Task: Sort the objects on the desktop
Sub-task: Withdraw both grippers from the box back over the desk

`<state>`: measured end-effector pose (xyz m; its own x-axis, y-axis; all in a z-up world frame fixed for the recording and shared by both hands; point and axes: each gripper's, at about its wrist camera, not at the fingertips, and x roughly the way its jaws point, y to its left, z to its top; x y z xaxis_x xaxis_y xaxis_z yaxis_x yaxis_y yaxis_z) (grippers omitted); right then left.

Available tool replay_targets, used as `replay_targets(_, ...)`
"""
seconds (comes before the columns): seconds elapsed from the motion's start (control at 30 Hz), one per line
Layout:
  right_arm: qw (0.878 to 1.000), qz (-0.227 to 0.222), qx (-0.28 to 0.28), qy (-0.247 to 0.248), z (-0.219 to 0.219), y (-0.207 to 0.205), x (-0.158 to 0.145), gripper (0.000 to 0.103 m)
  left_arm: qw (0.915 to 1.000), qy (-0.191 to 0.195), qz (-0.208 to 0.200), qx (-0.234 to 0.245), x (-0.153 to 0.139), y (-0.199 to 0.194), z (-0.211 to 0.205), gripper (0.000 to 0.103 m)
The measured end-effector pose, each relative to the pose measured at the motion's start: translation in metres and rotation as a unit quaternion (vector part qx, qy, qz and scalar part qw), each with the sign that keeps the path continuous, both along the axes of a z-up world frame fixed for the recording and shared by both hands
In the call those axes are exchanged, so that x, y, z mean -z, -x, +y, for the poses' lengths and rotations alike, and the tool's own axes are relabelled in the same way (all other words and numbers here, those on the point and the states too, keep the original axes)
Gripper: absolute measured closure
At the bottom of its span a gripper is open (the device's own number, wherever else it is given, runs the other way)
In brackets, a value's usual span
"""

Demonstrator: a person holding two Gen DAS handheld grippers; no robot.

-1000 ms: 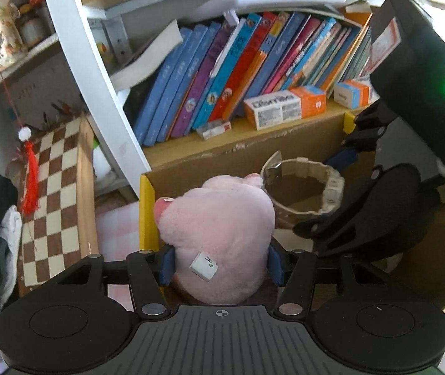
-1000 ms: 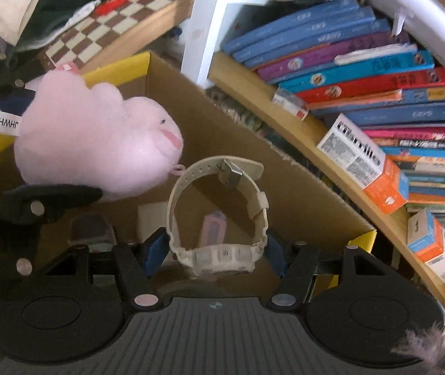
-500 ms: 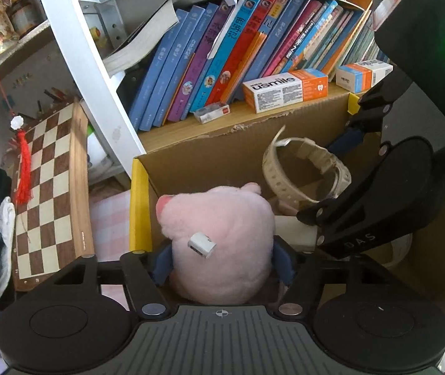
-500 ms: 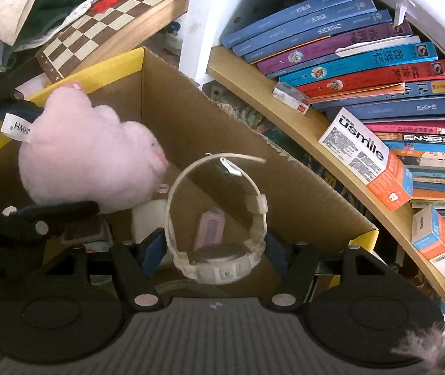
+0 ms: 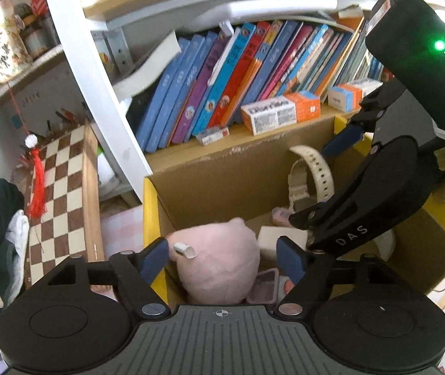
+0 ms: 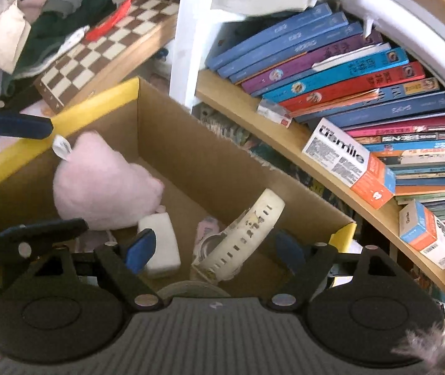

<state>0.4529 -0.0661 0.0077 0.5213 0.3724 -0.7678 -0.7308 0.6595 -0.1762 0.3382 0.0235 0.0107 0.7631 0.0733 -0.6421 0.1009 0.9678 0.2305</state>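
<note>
Bookshelf (image 5: pixel 253 72) behind cardboard box (image 6: pixel 191 143) | chessboard (image 5: pixel 63 193) beside | both grippers opening, nothing clamped

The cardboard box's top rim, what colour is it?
Yellow; the cardboard box itself is brown. The right wrist view shows the rim best.

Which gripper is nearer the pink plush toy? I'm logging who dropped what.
Left. The left gripper brackets the pink plush toy in the cardboard box, fingers opening clear of it. The right gripper, also opening, stands farther off around the white watch.
</note>
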Motion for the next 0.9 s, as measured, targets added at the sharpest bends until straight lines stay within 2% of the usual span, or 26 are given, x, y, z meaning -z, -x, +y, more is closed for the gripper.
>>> replay_targets(0.27, 0.999, -0.022, 0.020, -0.042, -0.017, 0.026, -0.029, 0.017, 0.9989, 0.017, -0.043, 0.003, -0.021, 0.026, 0.000, 0.020)
replay_targets(0.6, 0.994, -0.057, 0.038, -0.080, -0.041, 0.078, -0.059, 0.014, 0.9956, 0.039, -0.085, 0.001, -0.045, 0.069, 0.000, 0.019)
replay_targets(0.9, 0.982, -0.087, 0.092, -0.138, -0.070, 0.125, -0.079, 0.014, 0.9926, 0.044, -0.113, 0.008, -0.064, 0.117, 0.001, 0.018)
